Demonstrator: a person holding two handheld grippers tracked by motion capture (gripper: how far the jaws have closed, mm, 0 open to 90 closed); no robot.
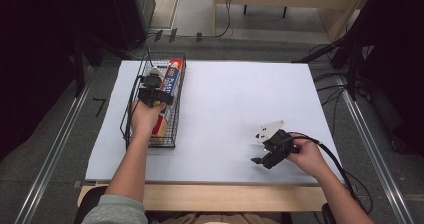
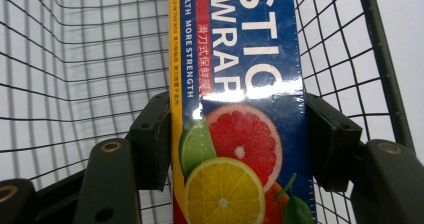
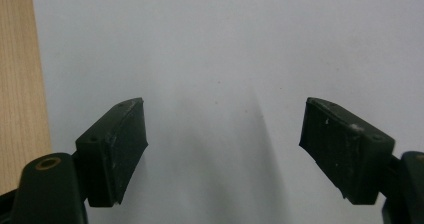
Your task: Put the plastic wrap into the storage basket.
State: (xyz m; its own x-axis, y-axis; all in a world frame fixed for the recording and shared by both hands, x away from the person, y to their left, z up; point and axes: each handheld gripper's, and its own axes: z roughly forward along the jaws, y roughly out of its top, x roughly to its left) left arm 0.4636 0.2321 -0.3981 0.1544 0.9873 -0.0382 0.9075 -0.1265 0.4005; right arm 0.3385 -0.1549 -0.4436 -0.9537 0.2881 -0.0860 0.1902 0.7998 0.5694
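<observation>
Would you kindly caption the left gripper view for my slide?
Left gripper clamps a plastic wrap box inside a wire basket.

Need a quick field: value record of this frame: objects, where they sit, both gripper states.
surface: white table top
basket: black wire basket, left side of the table
box: plastic wrap box, inside the basket along its right wall
left gripper: reaching into the basket, jaws on both sides of the box, touching it
right gripper: open, over bare table near its front right, holding nothing
</observation>
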